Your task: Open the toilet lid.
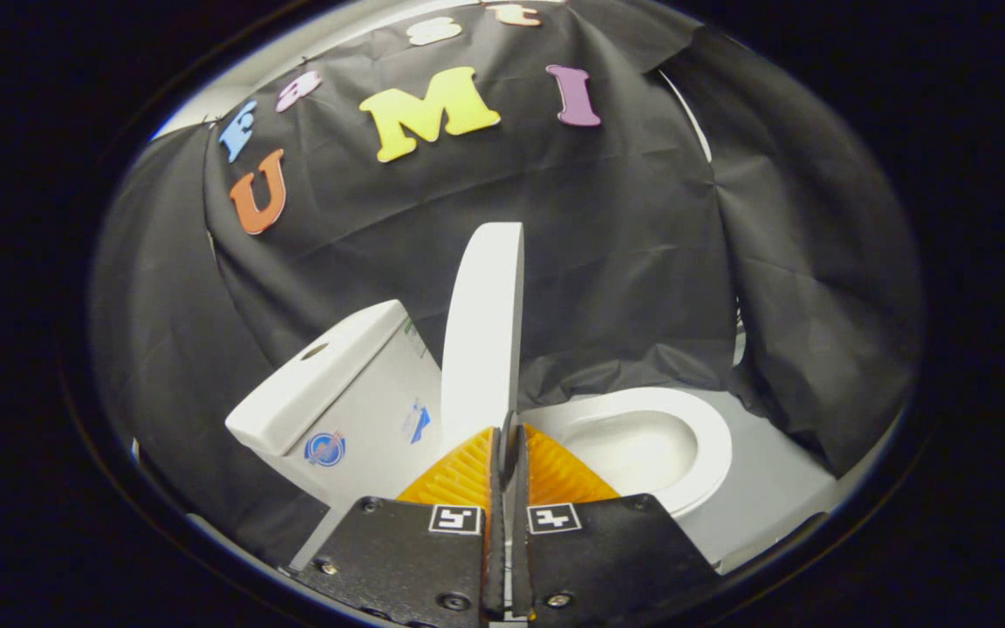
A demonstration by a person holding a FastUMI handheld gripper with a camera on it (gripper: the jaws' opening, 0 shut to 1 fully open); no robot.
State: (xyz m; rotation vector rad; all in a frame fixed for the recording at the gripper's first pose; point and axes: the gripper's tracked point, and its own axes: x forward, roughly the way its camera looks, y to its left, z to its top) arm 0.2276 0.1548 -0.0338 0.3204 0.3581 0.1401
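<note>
The white toilet lid (pixel 481 331) stands raised, nearly upright, between the tank (pixel 341 388) and the open bowl (pixel 642 445). I see it almost edge-on, its broad face turned toward the tank. My gripper (pixel 508 429) is shut on the lid's front rim, with the fingers pressed close together and a thin strip of the rim pinched between the pads. The seat ring (pixel 712 445) lies flat on the bowl, and the inside of the bowl is in plain sight beyond the fingers on the bowl side.
Black cloth (pixel 607 262) hangs close behind and around the toilet. The tank's lid has a flush button hole (pixel 314 351) on top. A pale floor (pixel 773 497) shows beside the bowl.
</note>
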